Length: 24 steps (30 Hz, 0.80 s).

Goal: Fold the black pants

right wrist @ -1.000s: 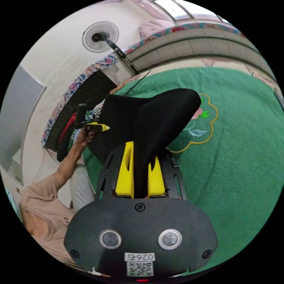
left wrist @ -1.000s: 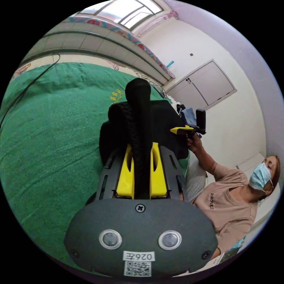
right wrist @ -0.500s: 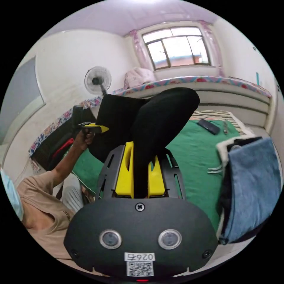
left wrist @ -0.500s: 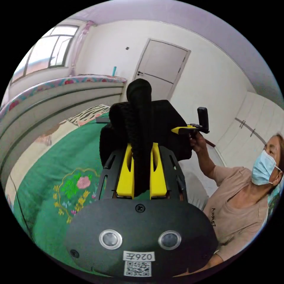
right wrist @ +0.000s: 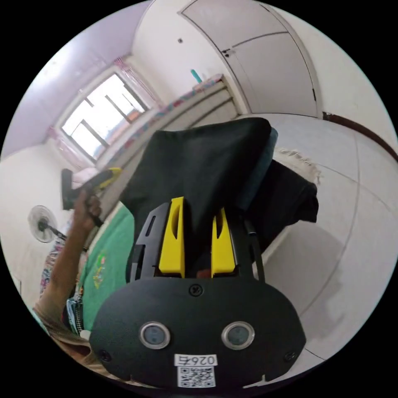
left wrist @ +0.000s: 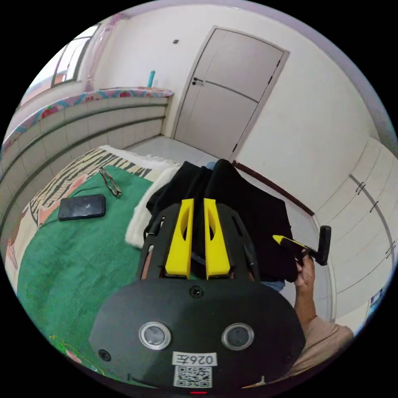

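Observation:
The folded black pants lie spread over a pile of clothes at the bed's corner. My right gripper is shut on their near edge, with black cloth between both jaws. In the left gripper view the pants lie just past my left gripper, whose jaws stand almost together with only a thin dark slit between them. The right gripper, held in a hand, touches the pants' far edge. In the right gripper view the left gripper sits a little off the pants' left side.
A phone and glasses lie on the green bedspread beside a white fringed cloth. Blue denim and a dark garment lie under the pants. Tiled floor, a door and a fan surround the bed.
Both views swung from the bed toward the door. The pants came down onto the pile. The thick fold is gone from between the left jaws, which now stand closer together.

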### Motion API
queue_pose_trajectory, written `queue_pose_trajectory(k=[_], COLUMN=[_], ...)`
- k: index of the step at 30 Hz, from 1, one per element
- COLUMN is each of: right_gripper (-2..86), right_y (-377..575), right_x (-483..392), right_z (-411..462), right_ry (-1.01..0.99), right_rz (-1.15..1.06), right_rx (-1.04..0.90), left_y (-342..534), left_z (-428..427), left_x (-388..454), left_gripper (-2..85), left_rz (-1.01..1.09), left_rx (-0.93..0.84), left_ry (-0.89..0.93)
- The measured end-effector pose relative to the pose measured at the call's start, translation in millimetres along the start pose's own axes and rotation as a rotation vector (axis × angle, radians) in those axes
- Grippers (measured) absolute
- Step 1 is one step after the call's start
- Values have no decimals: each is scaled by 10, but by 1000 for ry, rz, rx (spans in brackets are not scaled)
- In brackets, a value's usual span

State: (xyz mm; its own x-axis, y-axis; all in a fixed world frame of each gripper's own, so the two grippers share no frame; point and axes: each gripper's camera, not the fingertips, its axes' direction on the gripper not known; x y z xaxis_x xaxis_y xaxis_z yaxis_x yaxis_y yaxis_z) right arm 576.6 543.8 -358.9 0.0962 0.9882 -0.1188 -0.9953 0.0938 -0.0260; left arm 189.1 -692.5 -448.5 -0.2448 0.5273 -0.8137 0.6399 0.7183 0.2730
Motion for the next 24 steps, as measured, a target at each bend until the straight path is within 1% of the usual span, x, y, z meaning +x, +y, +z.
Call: queue_pose_trajectory(k=[2,4,5,6,7,8,9,10,11,13,14,16,17,19,21,22,24], right_gripper=[62,54,47,33,12,2,-4,-9,-10,-12,-11,-10,-10,-10,-10,-10,-10], right_y=[306,664,735,862,981,1029,1117,1228,1315,1735,1821,2254,2383,2917,3256,3474,3804], right_x=[-65,-373,-467,-647,-804,-862,-937,-931,-909,-841,-830,-878,-915,-1156,-1410,-1625,-2010], right_z=[-217,-351,-338,-252,-87,26,333,675,789,741,705,500,438,265,268,312,405], right_ry=[57,226,241,241,234,241,301,411,445,385,370,332,313,205,138,92,16], right_rz=[-29,-139,-183,-279,-388,-437,-516,-551,-557,-493,-465,-410,-413,-508,-585,-644,-747], right_rx=[127,276,295,302,277,242,122,-22,-46,93,105,215,256,364,351,332,308], left_y=[223,408,489,547,574,630,699,737,795,835,883,1048,1199,1451,1880,2000,2538], left_z=[74,202,331,492,582,774,907,926,889,773,624,228,-90,-573,-1301,-1495,-2336], left_x=[275,509,633,726,758,807,854,871,889,890,901,949,987,1012,991,978,917], left_gripper=[4,-5,-7,-8,-9,-9,-10,-10,-10,-10,-10,-10,-10,-10,-10,-10,-9], left_rz=[139,209,230,236,235,256,311,327,331,290,272,282,308,336,319,302,204], left_rx=[0,-15,-43,-83,-106,-158,-196,-194,-179,-232,-257,-186,-139,-130,-112,-105,-57], left_ry=[31,-5,-62,-137,-172,-219,-235,-238,-220,-160,-134,-135,-121,-86,-124,-148,-276])
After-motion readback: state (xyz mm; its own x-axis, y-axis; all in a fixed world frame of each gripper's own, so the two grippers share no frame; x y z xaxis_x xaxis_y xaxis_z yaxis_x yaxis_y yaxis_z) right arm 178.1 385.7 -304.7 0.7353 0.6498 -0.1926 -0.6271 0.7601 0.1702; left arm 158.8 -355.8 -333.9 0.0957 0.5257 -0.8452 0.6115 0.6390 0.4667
